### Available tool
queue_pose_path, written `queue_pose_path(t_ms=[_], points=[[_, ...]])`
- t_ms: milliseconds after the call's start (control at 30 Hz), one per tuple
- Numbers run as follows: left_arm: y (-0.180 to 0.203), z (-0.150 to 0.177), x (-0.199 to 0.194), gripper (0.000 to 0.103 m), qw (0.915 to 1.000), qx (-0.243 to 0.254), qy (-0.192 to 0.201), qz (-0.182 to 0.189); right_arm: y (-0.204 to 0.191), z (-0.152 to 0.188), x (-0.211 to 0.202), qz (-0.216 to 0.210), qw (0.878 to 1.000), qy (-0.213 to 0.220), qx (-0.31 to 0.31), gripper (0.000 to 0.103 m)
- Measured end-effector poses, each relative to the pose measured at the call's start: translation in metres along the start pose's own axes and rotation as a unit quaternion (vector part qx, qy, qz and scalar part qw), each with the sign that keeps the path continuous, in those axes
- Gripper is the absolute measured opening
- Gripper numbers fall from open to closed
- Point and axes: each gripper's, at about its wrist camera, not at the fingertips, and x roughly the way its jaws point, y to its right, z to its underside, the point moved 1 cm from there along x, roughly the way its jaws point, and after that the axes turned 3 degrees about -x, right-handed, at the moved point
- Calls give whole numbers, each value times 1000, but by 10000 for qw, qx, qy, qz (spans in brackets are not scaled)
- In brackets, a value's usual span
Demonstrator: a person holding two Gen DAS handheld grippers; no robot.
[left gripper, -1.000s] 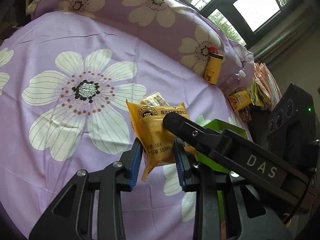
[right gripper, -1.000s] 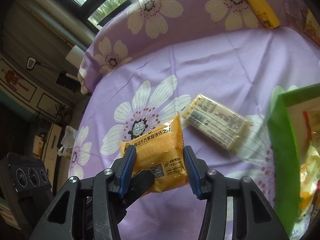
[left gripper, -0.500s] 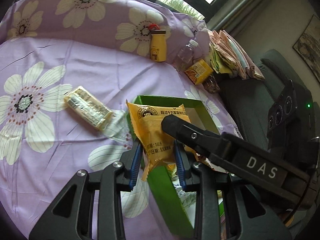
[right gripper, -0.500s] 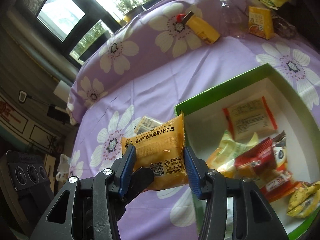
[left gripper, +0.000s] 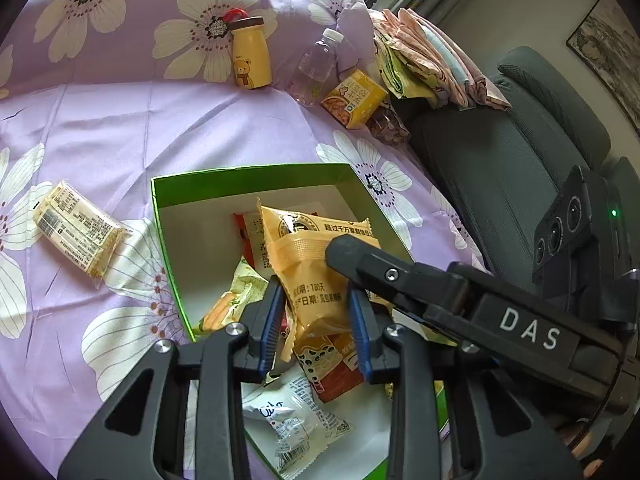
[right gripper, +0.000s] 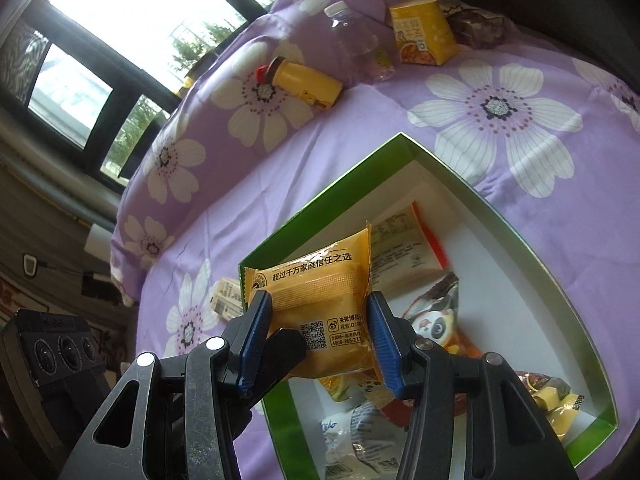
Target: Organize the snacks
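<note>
An orange snack packet [left gripper: 316, 276] [right gripper: 320, 300] hangs above the open green box [left gripper: 248, 172] [right gripper: 320, 204], and both grippers hold it. My left gripper [left gripper: 316, 292] is shut on the packet's lower half. My right gripper [right gripper: 318, 300] is shut on its sides. In the left wrist view, a black right-gripper finger [left gripper: 348, 250] presses on the packet from the right. The box holds several snack packets, among them a white one [left gripper: 288, 420] and a panda-print one [right gripper: 436, 320].
A cracker packet [left gripper: 76, 228] [right gripper: 226, 296] lies on the purple flowered cloth left of the box. Behind it stand a yellow bottle [left gripper: 250, 56], a water bottle [left gripper: 316, 68] and a yellow carton [left gripper: 354, 98]. A grey seat [left gripper: 500, 152] is at the right.
Both grippers carried the orange packet from above the bare flowered cloth, past the cracker packet, to above the green box. The grip has stayed the same.
</note>
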Motion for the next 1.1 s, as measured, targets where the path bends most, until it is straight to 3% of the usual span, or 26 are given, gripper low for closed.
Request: queue_pose_path(t_ms=[600,700,767,900,1100], points=[[3,1,18,34,9995,-15,-294,94,24,-2,2,353,9986,-30,383,52],[0,-1,10,45,9997,-31,-198,133,24,-3,-3,627,9973,121,357,52],[-4,-3,2,54,9999,-61,-77,113,24,-4,-6,540,9977,186,374,52],[-20,-7,-17,62,9995,-268,137,26,23,-4,-11,494,9979,244,350,52],[-64,-9,-42,78,9947,-725,466,-554,14,-4,-12,409,9985,253,244,55]])
